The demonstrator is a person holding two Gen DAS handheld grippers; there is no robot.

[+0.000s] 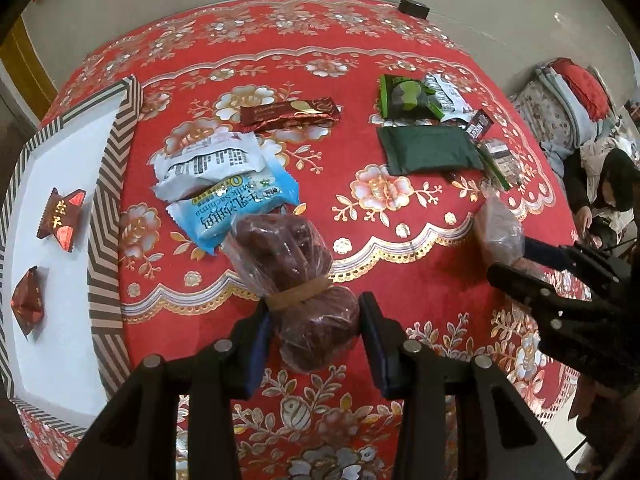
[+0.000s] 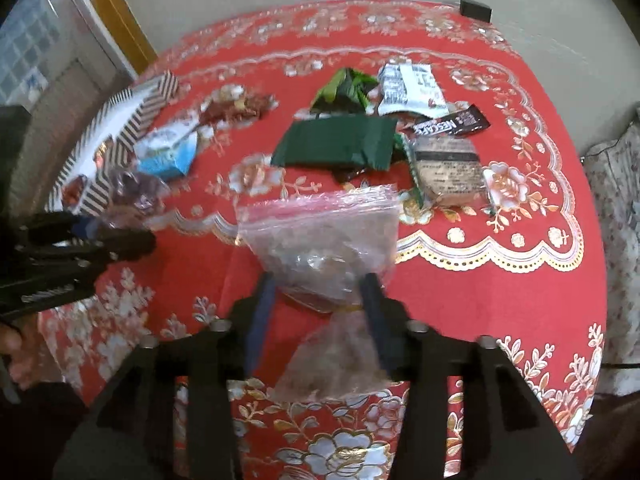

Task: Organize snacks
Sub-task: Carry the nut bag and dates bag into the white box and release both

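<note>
My left gripper (image 1: 316, 320) is shut on a clear bag of dark red dates (image 1: 296, 264) tied with a rubber band, held above the red tablecloth. My right gripper (image 2: 320, 304) is shut on a clear zip bag of brownish snacks (image 2: 320, 236); it also shows at the right in the left wrist view (image 1: 532, 268). A striped box with a white inside (image 1: 60, 200) holds two red wrapped candies (image 1: 60, 218) at the left. Loose snacks lie on the cloth: a blue-white packet (image 1: 236, 204), a white packet (image 1: 208, 164), a maroon bar (image 1: 292, 114) and a dark green packet (image 1: 428, 150).
More packets lie at the back right: a green one (image 2: 346, 88), a white one (image 2: 408, 88), a Nescafe stick (image 2: 448, 124) and a brown one (image 2: 446, 164). A small black box (image 1: 414, 7) sits at the table's far edge. A person (image 1: 608, 192) sits at right.
</note>
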